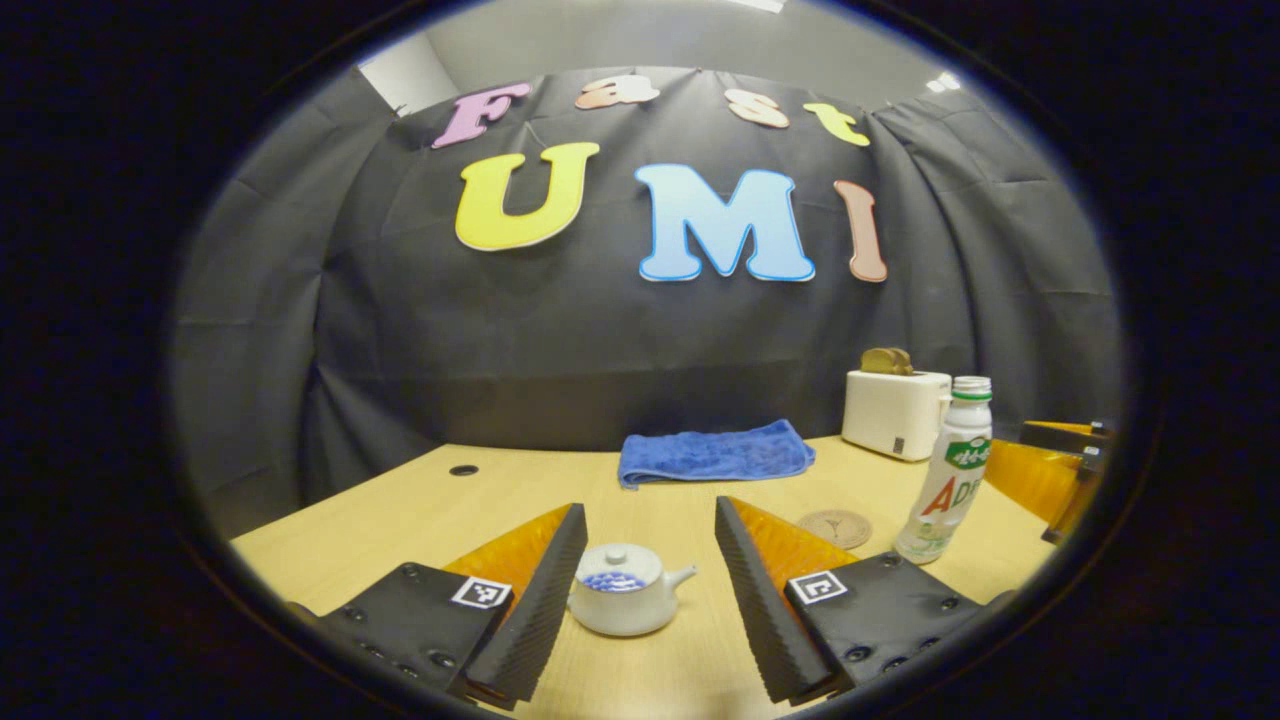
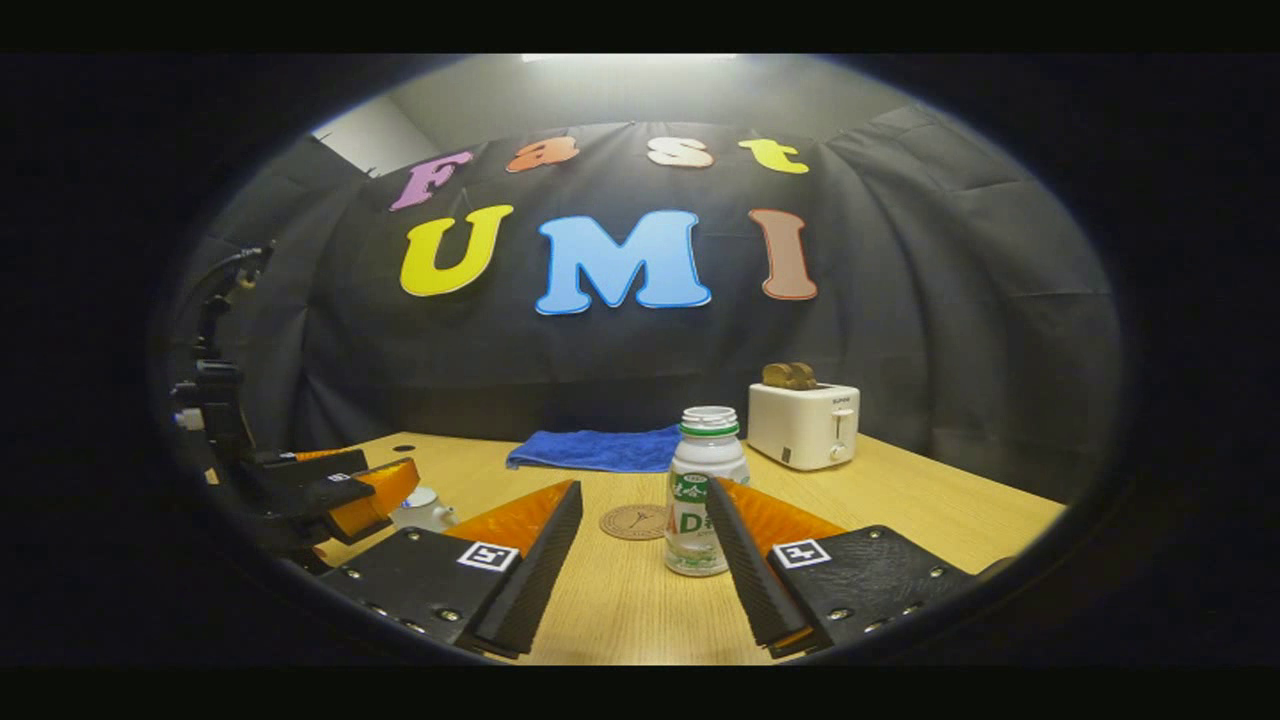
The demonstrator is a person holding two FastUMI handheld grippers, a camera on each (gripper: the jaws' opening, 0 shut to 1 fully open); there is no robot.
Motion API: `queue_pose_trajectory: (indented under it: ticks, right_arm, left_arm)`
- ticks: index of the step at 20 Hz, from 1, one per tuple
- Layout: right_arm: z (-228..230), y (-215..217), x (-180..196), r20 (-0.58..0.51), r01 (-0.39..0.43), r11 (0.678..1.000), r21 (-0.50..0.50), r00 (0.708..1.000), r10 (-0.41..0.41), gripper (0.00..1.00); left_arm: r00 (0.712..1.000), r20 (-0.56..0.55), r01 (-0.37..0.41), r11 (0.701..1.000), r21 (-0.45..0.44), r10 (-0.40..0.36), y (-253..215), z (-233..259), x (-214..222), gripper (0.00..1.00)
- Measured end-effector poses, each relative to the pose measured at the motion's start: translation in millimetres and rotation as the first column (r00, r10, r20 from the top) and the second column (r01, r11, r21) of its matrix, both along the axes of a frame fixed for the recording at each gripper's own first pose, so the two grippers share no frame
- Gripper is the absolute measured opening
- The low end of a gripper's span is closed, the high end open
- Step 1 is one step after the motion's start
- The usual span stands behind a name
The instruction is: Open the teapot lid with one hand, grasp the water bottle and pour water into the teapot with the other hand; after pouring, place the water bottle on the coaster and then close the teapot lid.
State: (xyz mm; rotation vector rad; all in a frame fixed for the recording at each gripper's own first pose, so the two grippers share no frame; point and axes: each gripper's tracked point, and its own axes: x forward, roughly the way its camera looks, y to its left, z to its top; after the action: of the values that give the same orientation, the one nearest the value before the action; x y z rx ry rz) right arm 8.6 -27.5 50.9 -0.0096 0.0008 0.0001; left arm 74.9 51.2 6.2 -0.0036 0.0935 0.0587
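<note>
Left gripper view: your left gripper (image 1: 640, 590) stands wide open low in the frame, its fingers flanking the white teapot (image 1: 625, 592) at bottom centre without touching it. The lid (image 1: 614, 570) sits on the pot, its small knob upright in the middle. The water bottle (image 1: 948, 470) stands capped at right of the frame, the round coaster (image 1: 835, 528) lies on the wooden table (image 1: 400, 520) just left of the bottle's base, and part of the right gripper shows at the far right edge behind the bottle.

Right gripper view: your right gripper (image 2: 645, 565) is also wide open, holding nothing. The bottle stands at frame centre, nearer the finger on the right of the frame than the other, with the coaster just to its left and slightly behind. The left gripper and the teapot appear at the lower left edge.

Step in hand, as judged: lifting the lid, with the bottle grasp to follow. Centre the knob between the left fingers before closing, since it is small and a skewed pinch may tip the lid or nudge the pot. Lift straight up. For the bottle, shift so that it sits midway between the fingers, and grip the body below the cap.

Background: a folded blue towel (image 1: 715, 452) and a white toaster (image 1: 893, 410) stand at the rear of the table, clear of the work.
</note>
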Motion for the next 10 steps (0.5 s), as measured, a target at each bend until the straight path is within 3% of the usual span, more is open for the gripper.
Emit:
queue_pose_trajectory:
  ticks: [3,6,10]
  right_arm:
    - [-7,-4,2,-0.017,0.004,1.000,0.005,1.000,-0.004,0.78]
    - [-12,-8,3,-0.034,0.010,1.000,0.017,0.999,-0.009,0.77]
    - [-20,-12,6,-0.054,0.019,0.999,0.034,0.998,-0.017,0.77]
  left_arm:
    - [1.000,-0.030,-0.010,1.000,-0.017,0.010,11,-13,17,0.92]
    - [0.999,-0.048,-0.024,0.999,-0.026,0.023,19,-19,25,0.76]
    - [0.996,-0.084,-0.014,1.000,-0.001,0.014,19,-32,35,0.75]
